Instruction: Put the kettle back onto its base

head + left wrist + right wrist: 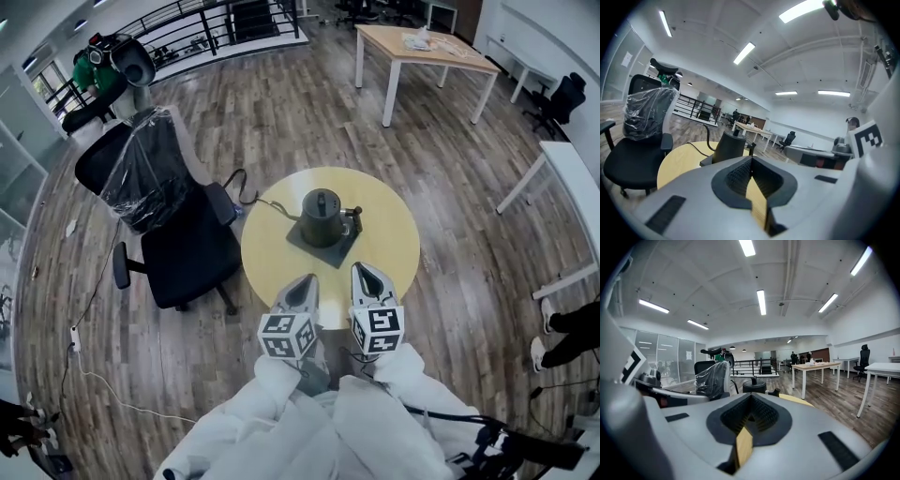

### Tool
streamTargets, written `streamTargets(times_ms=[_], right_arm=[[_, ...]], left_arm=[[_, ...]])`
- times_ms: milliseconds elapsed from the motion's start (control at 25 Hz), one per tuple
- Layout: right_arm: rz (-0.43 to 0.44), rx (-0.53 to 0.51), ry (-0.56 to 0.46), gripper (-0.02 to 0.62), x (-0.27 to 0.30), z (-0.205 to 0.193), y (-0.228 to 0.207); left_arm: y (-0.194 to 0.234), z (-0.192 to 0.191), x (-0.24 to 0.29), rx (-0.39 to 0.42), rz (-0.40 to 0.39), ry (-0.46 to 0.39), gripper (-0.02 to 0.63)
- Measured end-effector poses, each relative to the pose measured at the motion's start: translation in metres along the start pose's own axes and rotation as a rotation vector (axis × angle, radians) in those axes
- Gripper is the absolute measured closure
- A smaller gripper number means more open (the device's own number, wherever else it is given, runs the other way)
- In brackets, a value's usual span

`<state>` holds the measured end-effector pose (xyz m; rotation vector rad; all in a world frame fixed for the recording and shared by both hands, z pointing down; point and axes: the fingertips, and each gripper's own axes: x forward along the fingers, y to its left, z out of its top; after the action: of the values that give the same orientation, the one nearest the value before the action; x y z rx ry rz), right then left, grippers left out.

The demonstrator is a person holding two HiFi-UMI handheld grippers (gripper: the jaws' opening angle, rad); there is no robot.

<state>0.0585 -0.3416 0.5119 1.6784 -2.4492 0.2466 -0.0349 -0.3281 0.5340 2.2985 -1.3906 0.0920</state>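
Note:
A dark grey kettle (322, 216) with a lid knob stands on a flat dark square base (319, 247) near the middle of the round yellow table (394, 244). A black cord (272, 206) runs from the base off the table's left side. Both grippers hover over the table's near edge, short of the kettle. My left gripper (307, 279) is shut and holds nothing, and so is my right gripper (362, 268). The kettle (730, 146) rises just beyond the closed left gripper (751, 161). Its top (754, 386) shows over the closed right gripper (751, 397).
A black office chair (178, 234) with a plastic-wrapped back stands left of the table, touching its edge. A wooden desk (422, 52) is at the far back, a white desk (572, 178) at the right. A person's feet (548, 337) show at the right edge. A cable (103, 384) lies on the floor.

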Motion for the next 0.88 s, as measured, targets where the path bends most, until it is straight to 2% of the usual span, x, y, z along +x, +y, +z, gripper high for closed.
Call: streamTargets(times_ms=[200,400,600,720,880], right_arm=[[0.004,-0.026,-0.046,0.584,-0.064,0.008,-0.009],[-0.005,-0.006,-0.057,0.584,-0.105,0.016,-0.003],[-0.019,-0.004,-0.061,0.584,-0.122,0.018,0.012],[-0.031,0.013,-0.050,0.584,-0.117,0.016,0.026],[-0.024,-0.002,-0.055,0.584,-0.112,0.015,0.048]], left_arm=[[-0.034,-0.011,-0.037,0.003,0.063,-0.031,0.604],[-0.062,-0.006,-0.073,0.018,0.065,-0.058,0.604],[-0.072,-0.007,-0.095,0.003,0.031,-0.071,0.604],[-0.065,0.003,-0.102,-0.023,0.015,-0.103,0.604],[-0.058,0.010,-0.103,-0.011,0.022,-0.114,0.604]])
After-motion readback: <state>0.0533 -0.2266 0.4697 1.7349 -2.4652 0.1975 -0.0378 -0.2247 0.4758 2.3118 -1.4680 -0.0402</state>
